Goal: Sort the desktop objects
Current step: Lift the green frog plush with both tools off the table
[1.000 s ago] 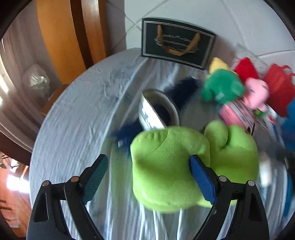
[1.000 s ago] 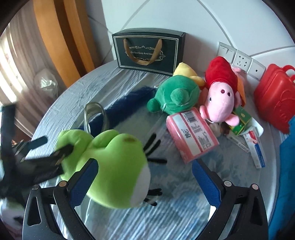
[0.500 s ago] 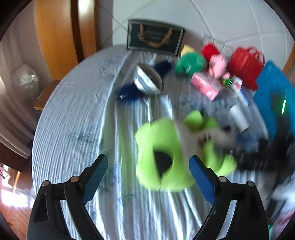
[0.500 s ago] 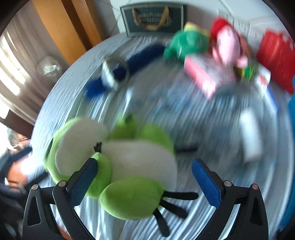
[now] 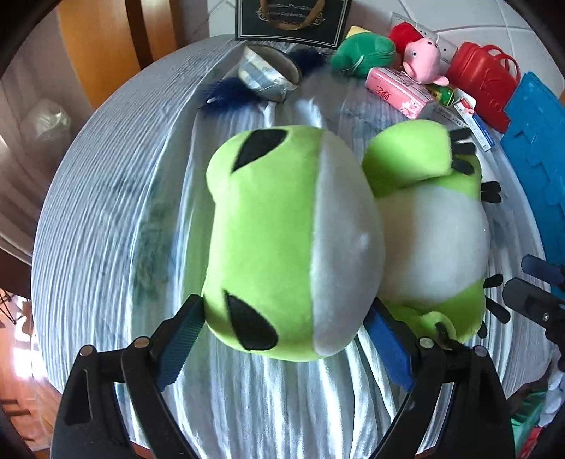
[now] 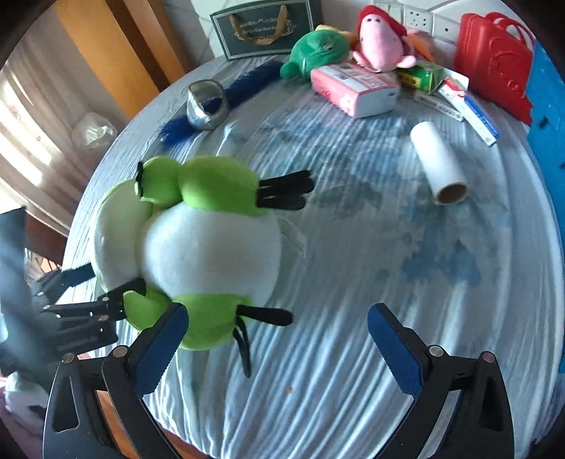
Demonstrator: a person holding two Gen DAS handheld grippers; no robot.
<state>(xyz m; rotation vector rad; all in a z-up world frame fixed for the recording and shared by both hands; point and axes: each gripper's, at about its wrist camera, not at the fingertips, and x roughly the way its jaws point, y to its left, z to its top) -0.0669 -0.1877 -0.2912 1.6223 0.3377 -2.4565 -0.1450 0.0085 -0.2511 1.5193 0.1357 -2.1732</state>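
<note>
Left gripper clamps wide on the green frog plush head, lifted over the near table edge, right gripper gaping empty beside its body; keep the squeeze firm, carry low, don't snag dangling black toes.

Blue board cut off by right edge. Gift bag top cropped. Green frog plush hid tabletop beneath. Left hand-held gripper blurred at left edge in right wrist view, possibly touching plush. Box lettering too small.
</note>
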